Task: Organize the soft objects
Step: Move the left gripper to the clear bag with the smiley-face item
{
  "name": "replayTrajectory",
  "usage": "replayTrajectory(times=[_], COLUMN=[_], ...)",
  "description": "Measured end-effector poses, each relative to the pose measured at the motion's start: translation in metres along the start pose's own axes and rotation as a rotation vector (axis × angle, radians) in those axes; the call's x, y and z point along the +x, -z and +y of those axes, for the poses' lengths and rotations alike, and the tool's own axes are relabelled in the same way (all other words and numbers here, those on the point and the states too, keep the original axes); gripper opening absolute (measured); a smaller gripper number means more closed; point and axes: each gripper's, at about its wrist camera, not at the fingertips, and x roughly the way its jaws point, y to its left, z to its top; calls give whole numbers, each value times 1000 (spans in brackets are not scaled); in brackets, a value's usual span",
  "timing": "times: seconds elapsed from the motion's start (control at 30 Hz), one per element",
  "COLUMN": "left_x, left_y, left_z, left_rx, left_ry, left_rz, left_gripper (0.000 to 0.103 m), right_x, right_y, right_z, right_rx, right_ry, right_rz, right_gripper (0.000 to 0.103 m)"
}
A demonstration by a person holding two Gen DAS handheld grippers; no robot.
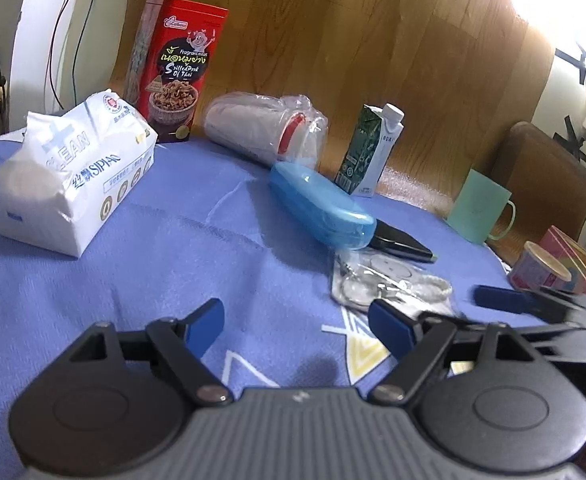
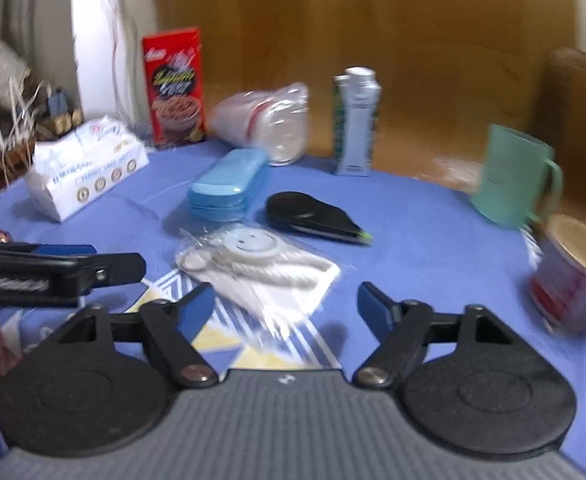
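Observation:
A white tissue pack (image 1: 73,176) (image 2: 81,176) lies at the left of the blue cloth. A clear bag (image 1: 389,280) (image 2: 253,268) holding a white disc, a ring and white rope lies flat near the front. A plastic-wrapped stack of cups (image 1: 269,128) (image 2: 265,124) lies on its side at the back. My left gripper (image 1: 296,312) is open over bare cloth, left of the clear bag. My right gripper (image 2: 285,292) is open, with the bag's near edge reaching between its fingertips and the pads clear of it.
A red food box (image 1: 177,68), a blue hard case (image 1: 321,204), a black flat gadget (image 1: 401,242), a green and white carton (image 1: 369,148), a green mug (image 1: 481,208) and a can (image 1: 541,268) stand around. The two grippers are side by side, close together.

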Motion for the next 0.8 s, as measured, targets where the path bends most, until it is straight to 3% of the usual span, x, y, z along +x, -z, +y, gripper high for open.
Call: replayTrajectory(times=[0.1, 0.13, 0.23, 0.43, 0.8], left_x=[1, 1, 1, 5, 8], left_y=[0, 0, 0, 0, -1], left_z=[0, 1, 0, -12, -24], left_rx=[-1, -1, 7, 69, 131], left_ry=[2, 3, -3, -58, -110], left_rz=[-1, -1, 2, 19, 41], left_gripper=[82, 82, 83, 83, 85], right_x=[22, 22, 15, 2, -15], right_y=[-3, -3, -1, 9, 21], right_z=[3, 2, 2, 4, 4], right_rx=[-33, -25, -44, -61, -84], right_ry=[-34, -43, -59, -50, 1], right_rz=[61, 56, 44, 17, -3], right_gripper=[82, 70, 57, 38, 32])
